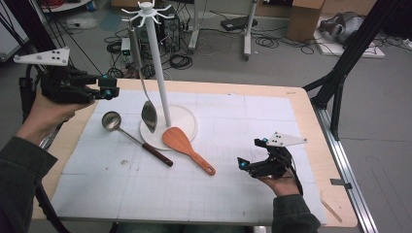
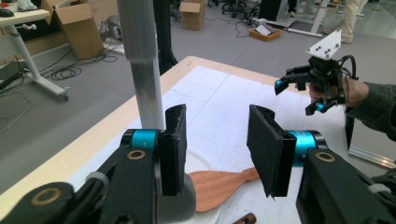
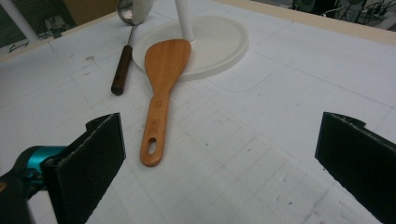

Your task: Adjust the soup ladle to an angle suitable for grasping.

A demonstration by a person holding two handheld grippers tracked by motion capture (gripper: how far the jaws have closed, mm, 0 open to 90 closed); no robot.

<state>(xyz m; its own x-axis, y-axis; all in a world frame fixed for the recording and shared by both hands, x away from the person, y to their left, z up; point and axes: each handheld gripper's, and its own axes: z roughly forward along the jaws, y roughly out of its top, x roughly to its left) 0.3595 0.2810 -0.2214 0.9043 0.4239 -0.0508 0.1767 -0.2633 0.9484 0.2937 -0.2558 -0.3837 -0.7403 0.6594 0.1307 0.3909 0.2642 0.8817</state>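
Now the left gripper [image 1: 111, 91] hangs above the table's left edge, jaws part open with nothing between them, beside the rack [image 1: 156, 63] where a spoon [image 1: 148, 115] already hangs. Judging by that, a utensil comes next: the ladle [image 1: 111, 120] lies nearest, its handle running toward the spatula [image 1: 180, 142], whose blade rests on the rack's base [image 1: 187, 121]. Come down over the ladle's handle squarely, jaws astride it, before closing. The right gripper [image 1: 253, 154] waits wide open, empty, near the spatula's handle.
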